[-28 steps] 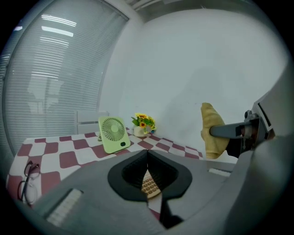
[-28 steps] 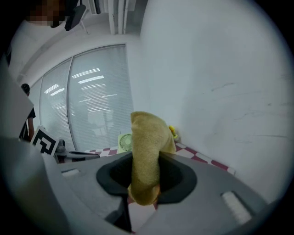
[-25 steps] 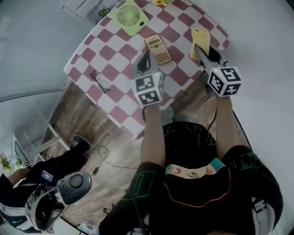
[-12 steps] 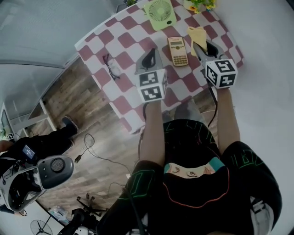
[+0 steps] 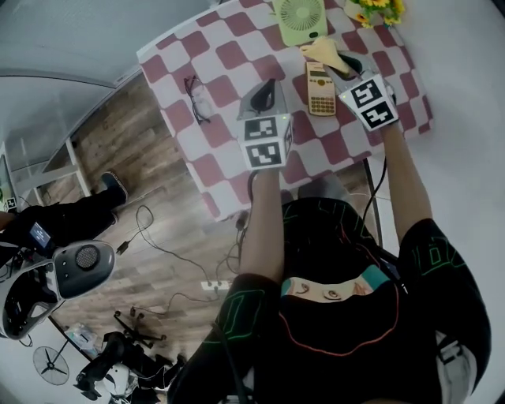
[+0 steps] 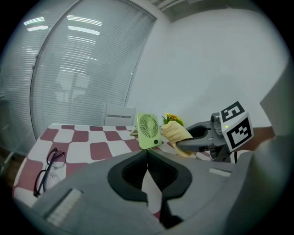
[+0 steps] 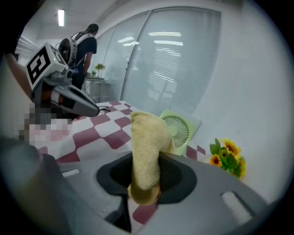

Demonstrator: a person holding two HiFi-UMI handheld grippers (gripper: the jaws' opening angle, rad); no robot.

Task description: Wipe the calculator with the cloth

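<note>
**Desk:** Head view, entries please.

**Operator:** One: table in a red-and-white chequered covering (image 5: 229, 55). Two: flat tan calculator with rows of keys (image 5: 320, 88), lying on the table's right half, just this side of a pale green square desk fan (image 5: 300, 17). Three: soft yellow terry cloth (image 5: 323, 52), carried by my right gripper (image 5: 338, 66) at the calculator's far end; I can't tell whether it is touching. Four: my left gripper (image 5: 267, 85), over the table to the calculator's left and apart from it. Five: dark-framed spectacles (image 5: 197, 93), well off to the left.

**Desk:** Left gripper view?

**Operator:** Its jaws are pressed together with nothing between them. The calculator doesn't show here. My judgement of the risk is that nothing pins the calculator. A wiping stroke could shove it across the covering into the fan.

**Desk:** Right gripper view?

**Operator:** The jaws are clamped on the cloth, which stands up between them as a thick roll. I log three hazards:
- Only the lower end is bitten, so friction may drag the cloth out mid-stroke.
- The roll blocks this camera, so I could set hard jaw tips on the keys instead of fabric.
- A bunch of yellow sunflowers (image 7: 227, 158) stands near the fan, and an overlong sweep could knock either.
</note>
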